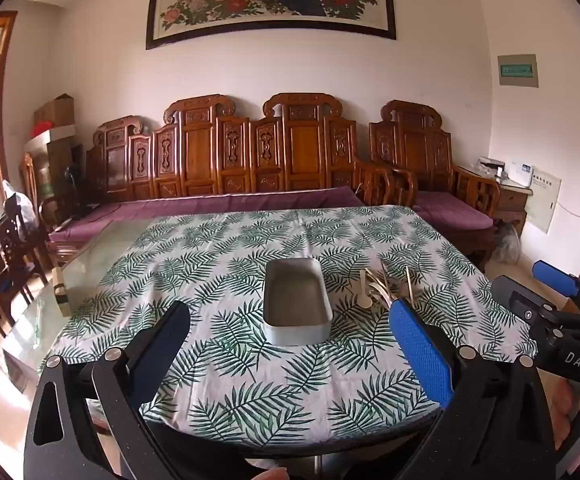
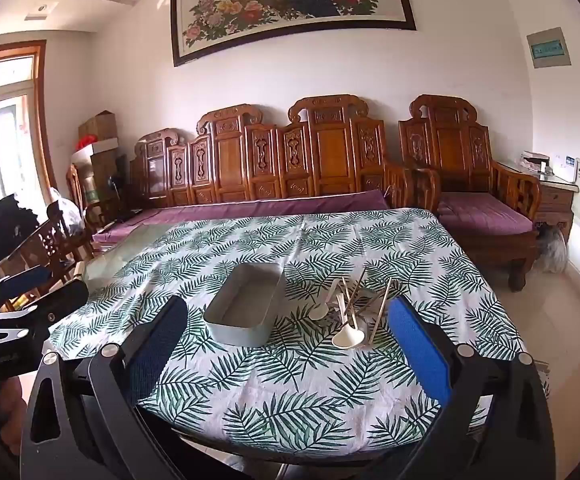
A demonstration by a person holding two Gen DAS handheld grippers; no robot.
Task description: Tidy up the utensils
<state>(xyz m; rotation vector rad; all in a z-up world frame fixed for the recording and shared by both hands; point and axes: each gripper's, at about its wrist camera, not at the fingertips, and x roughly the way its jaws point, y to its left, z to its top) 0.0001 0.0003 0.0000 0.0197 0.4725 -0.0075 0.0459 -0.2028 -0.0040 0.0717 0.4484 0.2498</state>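
The tablecloth lies bare across the near edge of the table, so a gripper has free passage there from the left corner to the right. Two things stand in the way toward the middle — the grey rectangular box, open at the top, and just to its right a loose heap of pale spoons and chopsticks, several sticks tilted upward. Only a narrow strip of cloth separates box and heap. Beyond them the cloth runs clear to the far edge. Along the left edge the glass tabletop is uncovered; a small block sits at that edge.
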